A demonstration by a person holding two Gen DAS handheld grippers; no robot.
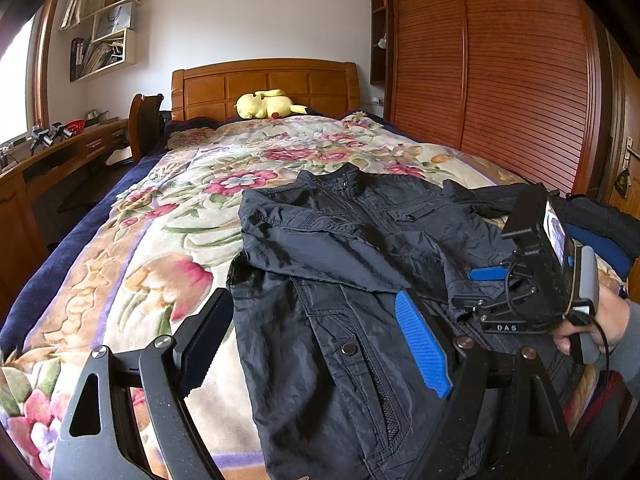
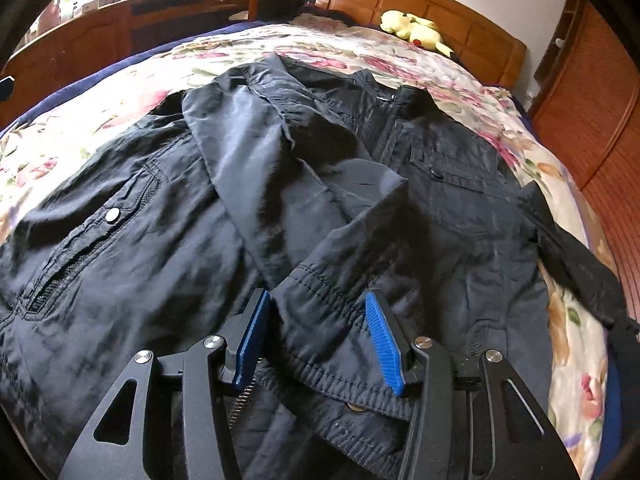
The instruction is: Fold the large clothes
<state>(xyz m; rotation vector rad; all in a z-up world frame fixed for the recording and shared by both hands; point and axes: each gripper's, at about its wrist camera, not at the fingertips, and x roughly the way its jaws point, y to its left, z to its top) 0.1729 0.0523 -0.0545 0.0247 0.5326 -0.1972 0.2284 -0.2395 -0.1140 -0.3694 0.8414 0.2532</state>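
Straddling the sleeve cuff [image 2: 320, 344] of the dark jacket [image 1: 340, 280], my right gripper [image 2: 320, 336] stands half open, pads clear; left gripper [image 1: 320, 340] wide, empty; hem cut off.

Jacket [image 1: 340, 280] flat on blanket [image 1: 160, 248], collar toward headboard [image 1: 264, 84]; plush toy [image 1: 266, 105] behind jacket, before headboard.

A dark jacket [image 1: 340, 264] lies on the floral bedspread [image 1: 168, 216]. The left gripper [image 1: 316, 336] hovers wide open over its hem; the right gripper [image 1: 480, 280] rests on it.
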